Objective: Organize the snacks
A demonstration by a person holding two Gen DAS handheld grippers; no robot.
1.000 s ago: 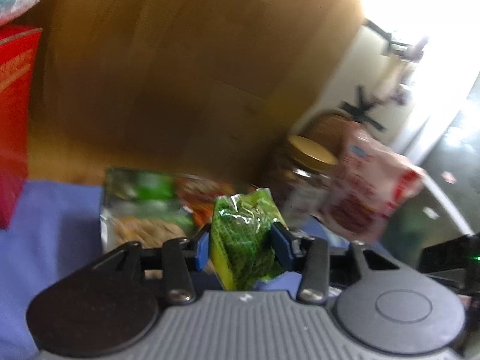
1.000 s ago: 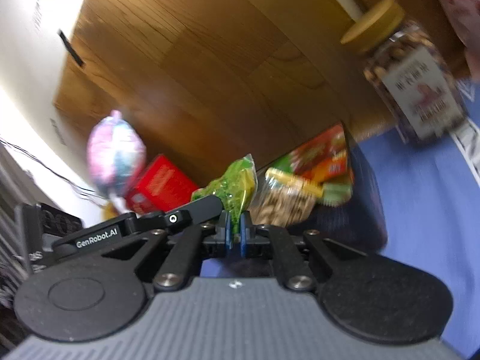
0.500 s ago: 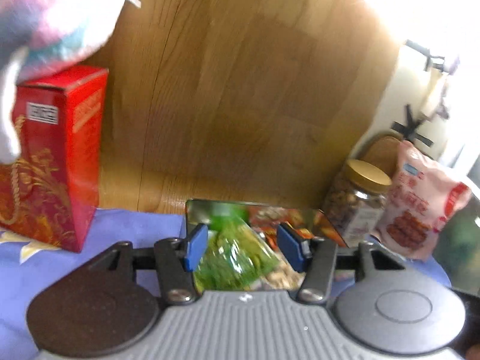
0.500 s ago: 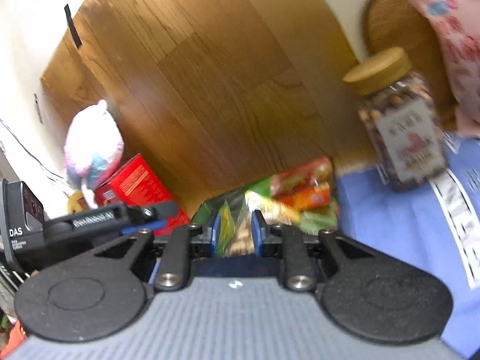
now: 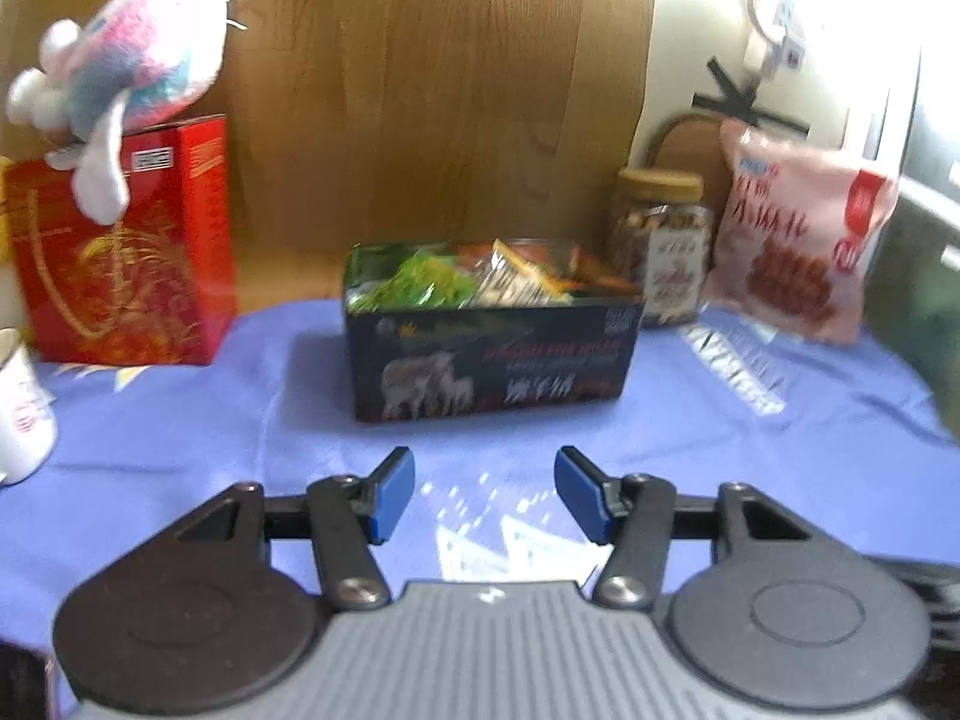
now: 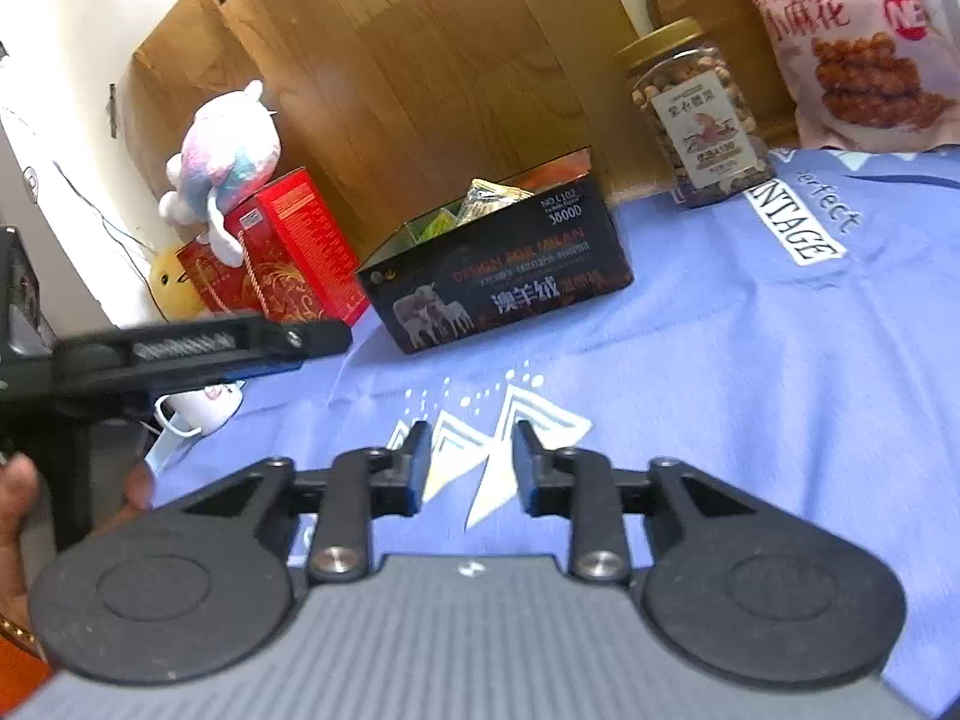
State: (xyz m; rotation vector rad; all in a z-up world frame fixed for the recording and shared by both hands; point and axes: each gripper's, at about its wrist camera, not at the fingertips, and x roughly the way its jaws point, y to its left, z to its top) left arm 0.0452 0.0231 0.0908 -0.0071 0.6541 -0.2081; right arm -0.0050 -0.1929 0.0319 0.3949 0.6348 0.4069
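Observation:
A black box [image 5: 492, 354] stands on the blue cloth [image 5: 750, 462] and holds several snack packets, among them a green packet [image 5: 414, 285]. The box also shows in the right wrist view [image 6: 498, 276]. My left gripper [image 5: 485, 495] is open and empty, well back from the box over the cloth. My right gripper [image 6: 468, 459] is open and empty, also back from the box. The left gripper's body [image 6: 180, 351] shows at the left of the right wrist view.
A red box [image 5: 126, 246] with a plush toy [image 5: 126, 66] on top stands left of the black box. A nut jar [image 5: 660, 252] and a pink snack bag [image 5: 798, 234] stand at its right. A white mug [image 5: 21, 414] sits at the left edge. A wooden board stands behind.
Both grippers let go of the green packet, which now lies in the box. Both opened and pulled back from the box.

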